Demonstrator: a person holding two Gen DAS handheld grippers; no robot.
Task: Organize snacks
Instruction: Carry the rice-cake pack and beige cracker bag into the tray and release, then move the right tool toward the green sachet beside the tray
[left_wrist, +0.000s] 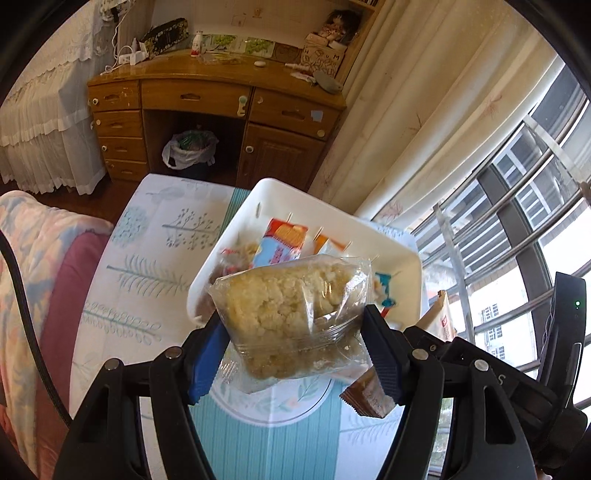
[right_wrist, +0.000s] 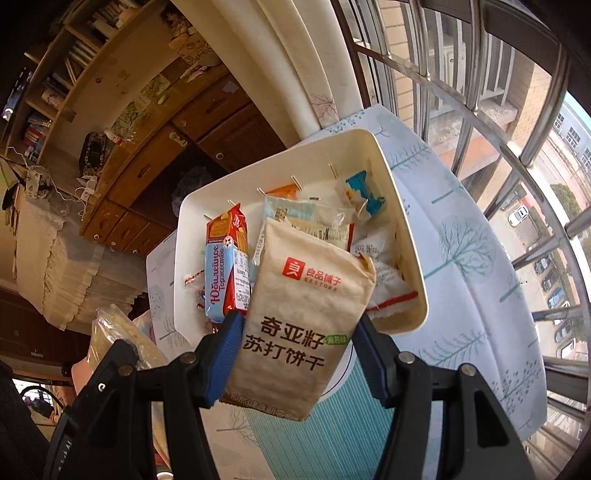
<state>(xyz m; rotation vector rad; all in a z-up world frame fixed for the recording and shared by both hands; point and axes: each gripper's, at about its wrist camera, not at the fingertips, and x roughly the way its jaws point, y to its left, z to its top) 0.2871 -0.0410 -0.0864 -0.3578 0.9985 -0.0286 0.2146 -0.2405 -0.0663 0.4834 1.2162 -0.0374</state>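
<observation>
Fingers (left_wrist: 380, 354) clamping clear snack packet (left_wrist: 291, 314)

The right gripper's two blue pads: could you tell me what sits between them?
A beige cracker packet, clamped between the right gripper pads and held up in front of the white bin, as the right wrist view shows.

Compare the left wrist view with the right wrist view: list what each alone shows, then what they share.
Only the left wrist view: the left gripper closed on a clear pack of crumbly rice snack, a quilt and a bagged bin under the desk.
Only the right wrist view: the right gripper closed on a beige cracker pack, with parked cars outside.
Both: the white bin holding snacks, the patterned tablecloth, the wooden desk.
</observation>
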